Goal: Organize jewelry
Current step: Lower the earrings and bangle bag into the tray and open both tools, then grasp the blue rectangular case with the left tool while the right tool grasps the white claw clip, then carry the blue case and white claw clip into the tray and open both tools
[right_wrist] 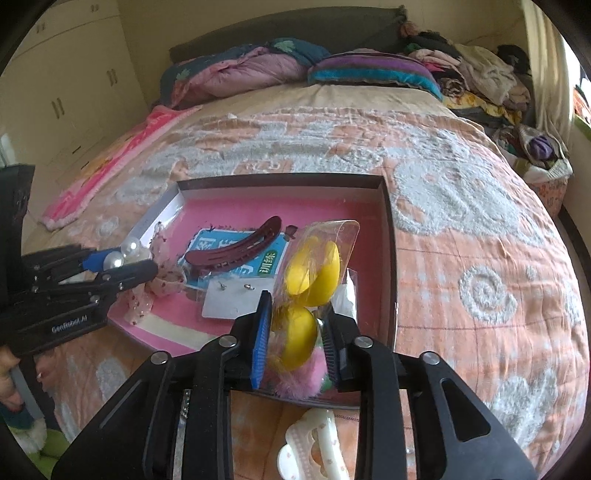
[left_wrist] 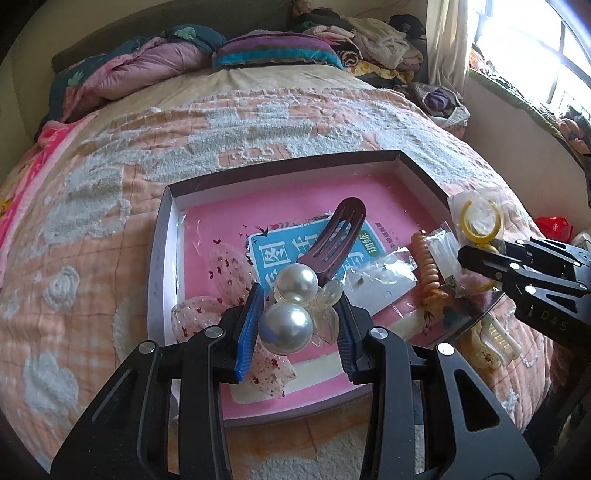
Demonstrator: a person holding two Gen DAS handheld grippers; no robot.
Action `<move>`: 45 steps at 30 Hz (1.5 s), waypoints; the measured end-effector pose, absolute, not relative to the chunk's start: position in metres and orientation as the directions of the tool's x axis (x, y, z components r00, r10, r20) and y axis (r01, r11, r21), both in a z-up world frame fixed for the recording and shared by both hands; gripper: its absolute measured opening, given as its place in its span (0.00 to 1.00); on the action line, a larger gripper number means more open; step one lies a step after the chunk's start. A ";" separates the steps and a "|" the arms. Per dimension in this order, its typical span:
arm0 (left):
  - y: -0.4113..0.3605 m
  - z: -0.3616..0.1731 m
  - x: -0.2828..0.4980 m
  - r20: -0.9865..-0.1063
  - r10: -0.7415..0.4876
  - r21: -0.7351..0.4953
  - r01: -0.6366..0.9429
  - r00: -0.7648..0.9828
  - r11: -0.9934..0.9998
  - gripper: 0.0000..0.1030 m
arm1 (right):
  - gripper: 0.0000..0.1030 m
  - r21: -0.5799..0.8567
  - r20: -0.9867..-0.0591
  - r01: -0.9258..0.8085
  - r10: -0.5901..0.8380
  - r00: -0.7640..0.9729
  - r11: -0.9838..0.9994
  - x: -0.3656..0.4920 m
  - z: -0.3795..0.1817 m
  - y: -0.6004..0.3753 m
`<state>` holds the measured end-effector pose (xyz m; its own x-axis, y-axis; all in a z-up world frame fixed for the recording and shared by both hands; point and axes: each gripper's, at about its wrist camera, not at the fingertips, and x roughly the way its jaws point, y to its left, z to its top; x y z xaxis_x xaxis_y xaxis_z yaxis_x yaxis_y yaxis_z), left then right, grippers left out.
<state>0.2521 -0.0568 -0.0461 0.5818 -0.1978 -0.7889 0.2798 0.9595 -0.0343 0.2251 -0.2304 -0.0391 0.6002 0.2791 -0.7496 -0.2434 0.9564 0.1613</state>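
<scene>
A shallow box (left_wrist: 162, 258) with a pink bottom lies on the bed; it also shows in the right wrist view (right_wrist: 389, 236). My left gripper (left_wrist: 299, 325) is shut on a pearl hair ornament (left_wrist: 291, 306) with clear petals, over the box's near left part. My right gripper (right_wrist: 295, 339) is shut on a clear packet of yellow rings (right_wrist: 310, 273), over the box's near right edge. A dark red hair clip (left_wrist: 334, 236) lies in the box, next to a card with earrings (right_wrist: 231, 295) and an orange coil hair tie (left_wrist: 428, 266).
A sheer pink bow (left_wrist: 207, 314) lies in the box's left part. A cream claw clip (right_wrist: 317, 446) lies on the quilt just outside the box. Pillows and folded clothes (left_wrist: 369, 33) are piled at the bed's far end. A window (left_wrist: 535, 55) is on the right.
</scene>
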 end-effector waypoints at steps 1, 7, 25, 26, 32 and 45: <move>-0.058 -0.046 0.251 -0.789 -0.197 -0.033 0.281 0.581 0.959 0.28 | 0.37 0.173 -0.745 -0.235 0.284 0.604 0.956 0.223 -0.038 -0.233; -0.060 -0.037 0.240 -0.774 -0.197 -0.028 0.278 0.602 0.960 0.52 | 0.60 0.208 -0.703 -0.214 0.298 0.646 0.954 0.194 -0.021 -0.252; -0.096 -0.064 0.172 -0.824 -0.307 -0.131 0.368 0.475 0.921 0.67 | 0.59 0.235 -0.793 -0.292 0.356 0.493 0.927 0.151 -0.074 -0.264; -0.098 -0.067 0.172 -0.826 -0.310 -0.136 0.367 0.471 0.920 0.67 | 0.55 0.242 -0.796 -0.295 0.363 0.484 0.924 0.151 -0.078 -0.263; -0.109 -0.088 0.181 -0.845 -0.310 -0.163 0.343 0.436 0.925 0.61 | 0.35 0.219 -0.812 -0.301 0.345 0.470 0.928 0.145 -0.082 -0.263; -0.091 -0.045 0.164 -0.783 -0.320 -0.126 0.367 0.534 0.922 0.25 | 0.33 0.276 -0.672 -0.303 0.408 0.618 0.912 0.118 -0.006 -0.277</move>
